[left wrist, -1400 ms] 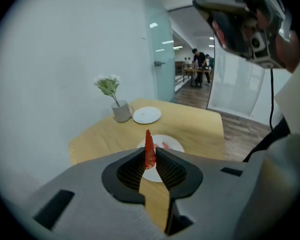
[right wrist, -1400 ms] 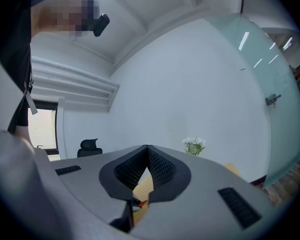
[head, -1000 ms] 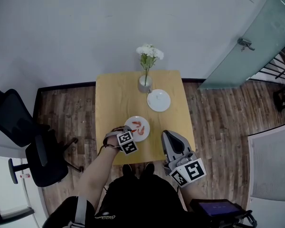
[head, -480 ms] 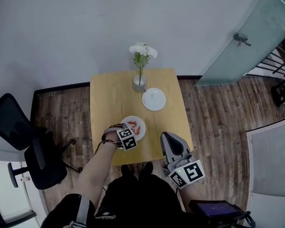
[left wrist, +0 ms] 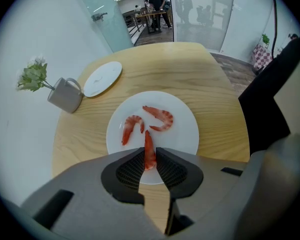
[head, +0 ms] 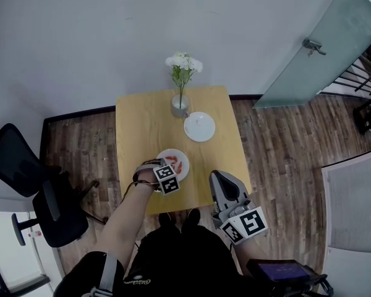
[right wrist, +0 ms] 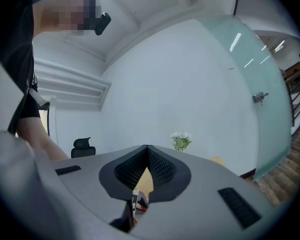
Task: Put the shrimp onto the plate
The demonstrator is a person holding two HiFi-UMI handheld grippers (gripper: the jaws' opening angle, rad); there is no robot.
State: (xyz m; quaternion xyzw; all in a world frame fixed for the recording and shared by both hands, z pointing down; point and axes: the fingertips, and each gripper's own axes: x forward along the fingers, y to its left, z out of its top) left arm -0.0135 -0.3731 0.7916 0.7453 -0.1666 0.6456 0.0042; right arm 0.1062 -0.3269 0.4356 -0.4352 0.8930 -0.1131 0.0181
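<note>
Red shrimp (left wrist: pixel 148 140) hung pinched in the left tool (left wrist: pixel 149 151) over the white plate (left wrist: pixel 187 134), so its loosening jaws should open slowly; the right tool (right wrist: pixel 147 149) sat closed and empty.

Bright even light, fisheye-warped edges

Before you is a square wooden table (head: pixel 142 122), its far edge against a white wall (head: pixel 111 36). Left of the table sits a black office chair (head: pixel 31 184); right of it lie plank floor (head: pixel 278 141) and a frosted glass door (head: pixel 321 48).
</note>
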